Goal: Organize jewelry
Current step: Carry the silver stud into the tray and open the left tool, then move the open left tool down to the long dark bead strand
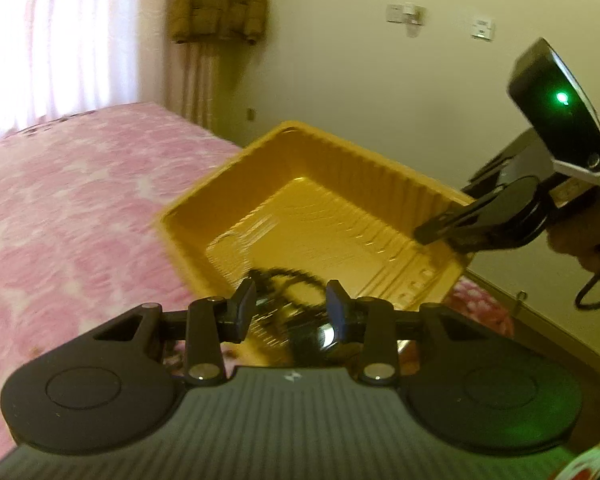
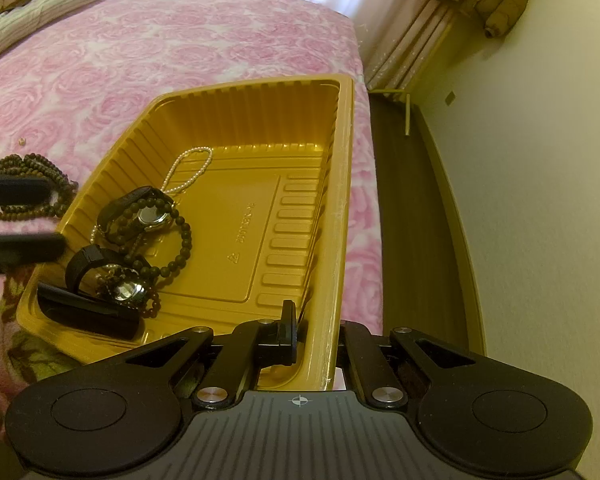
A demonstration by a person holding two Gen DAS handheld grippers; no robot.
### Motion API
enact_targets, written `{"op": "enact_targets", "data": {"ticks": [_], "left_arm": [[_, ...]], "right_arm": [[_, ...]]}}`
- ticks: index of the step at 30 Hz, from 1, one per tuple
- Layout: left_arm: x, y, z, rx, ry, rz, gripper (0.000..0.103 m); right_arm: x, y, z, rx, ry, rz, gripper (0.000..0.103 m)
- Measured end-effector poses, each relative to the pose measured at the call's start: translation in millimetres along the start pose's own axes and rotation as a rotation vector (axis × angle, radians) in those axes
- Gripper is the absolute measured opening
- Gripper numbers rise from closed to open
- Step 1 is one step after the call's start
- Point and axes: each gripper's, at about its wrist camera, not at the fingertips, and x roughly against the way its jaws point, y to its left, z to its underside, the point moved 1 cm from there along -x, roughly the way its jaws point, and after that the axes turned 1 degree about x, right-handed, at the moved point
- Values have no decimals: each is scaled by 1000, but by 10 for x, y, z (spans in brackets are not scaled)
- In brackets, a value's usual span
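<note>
A yellow plastic tray (image 2: 260,128) rests on the pink bed. It holds two watches (image 2: 152,216) (image 2: 126,290), dark bead strands (image 2: 180,248), a pearl chain (image 2: 190,164) and a black case (image 2: 88,314). My right gripper (image 2: 318,336) is shut on the tray's near right rim; it shows at the right in the left wrist view (image 1: 432,236). My left gripper (image 1: 292,308) is open just above the tray's jewelry corner, and its fingers (image 2: 24,244) enter the right wrist view from the left. Another brown bead strand (image 2: 28,188) lies on the bed beside the tray.
The bed's pink rose blanket (image 2: 180,52) spreads to the left and beyond the tray. A dark wooden floor strip (image 2: 412,240) and a cream wall (image 2: 540,200) lie to the right. Folded bedding (image 2: 40,4) sits at the far left. A brown coat (image 1: 220,0) hangs by the curtain.
</note>
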Motion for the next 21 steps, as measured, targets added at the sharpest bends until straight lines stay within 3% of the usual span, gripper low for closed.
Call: {"op": "enact_targets", "data": {"ticks": [15, 21], "left_arm": [[442, 1154, 533, 159, 62, -342, 35], [414, 1305, 638, 153, 90, -381, 34]], "right_arm": [[-2, 3, 8, 2, 1, 2, 4], [-8, 2, 18, 2, 2, 2, 4]]}}
